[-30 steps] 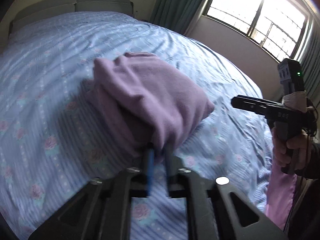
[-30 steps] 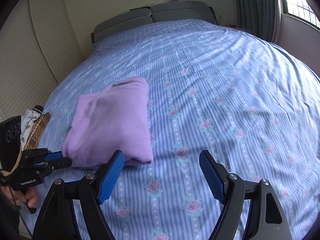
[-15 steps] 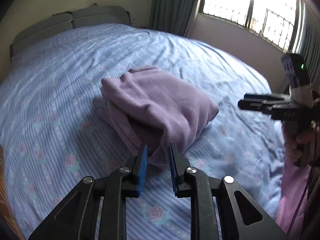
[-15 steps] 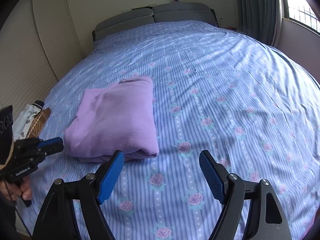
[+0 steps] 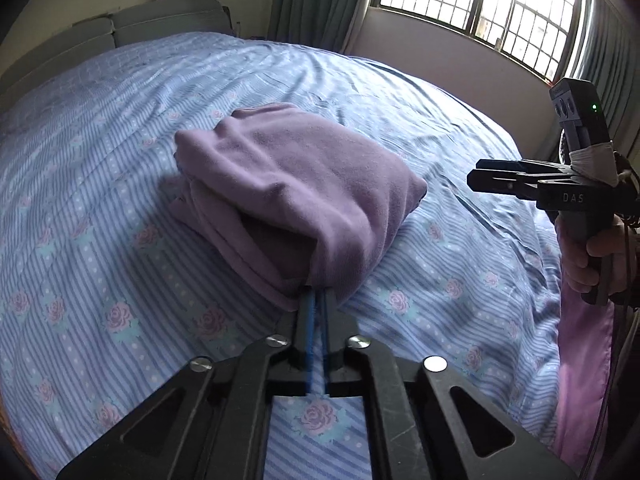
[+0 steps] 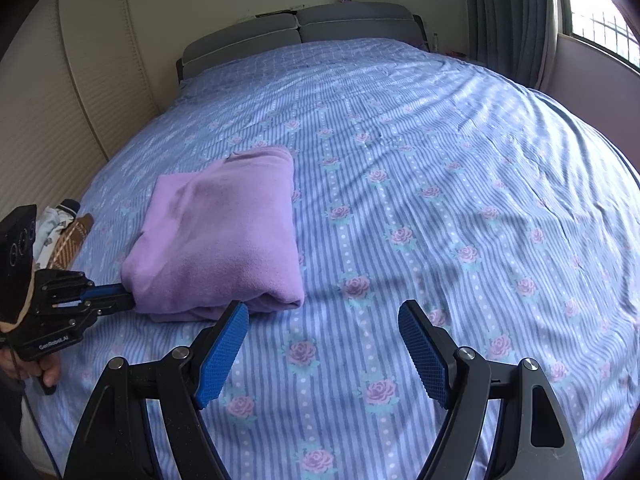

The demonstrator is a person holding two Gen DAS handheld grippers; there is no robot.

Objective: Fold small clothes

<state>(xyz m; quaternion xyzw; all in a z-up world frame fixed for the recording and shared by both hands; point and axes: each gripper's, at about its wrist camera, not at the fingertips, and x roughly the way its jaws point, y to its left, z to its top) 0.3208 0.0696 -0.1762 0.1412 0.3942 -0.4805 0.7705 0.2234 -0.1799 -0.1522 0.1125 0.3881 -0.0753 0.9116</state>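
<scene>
A folded purple garment [image 5: 300,184] lies on the blue flowered bed sheet [image 5: 100,240]. My left gripper [image 5: 317,294] is shut on the garment's near edge, and its tips vanish under the fold. In the right wrist view the same garment [image 6: 224,232] lies left of centre, with the left gripper [image 6: 122,294] pinching its near left corner. My right gripper [image 6: 323,306] hangs open over bare sheet just right of the garment's near right corner, with nothing between its blue pads [image 6: 224,344]. From the left wrist view the right gripper [image 5: 474,174] floats right of the garment.
The bed [image 6: 440,160] fills both views, with a grey headboard [image 6: 300,28] at the far end. Other small clothes [image 6: 64,228] lie at its left edge. A pink cloth [image 5: 580,360] hangs off the near right side. A window [image 5: 480,4] and curtains stand to the right.
The left jaws opened around the garment's near edge half a second ago and have closed on it again. The garment's lifted near side has sunk back onto the bed. The right gripper has stayed put.
</scene>
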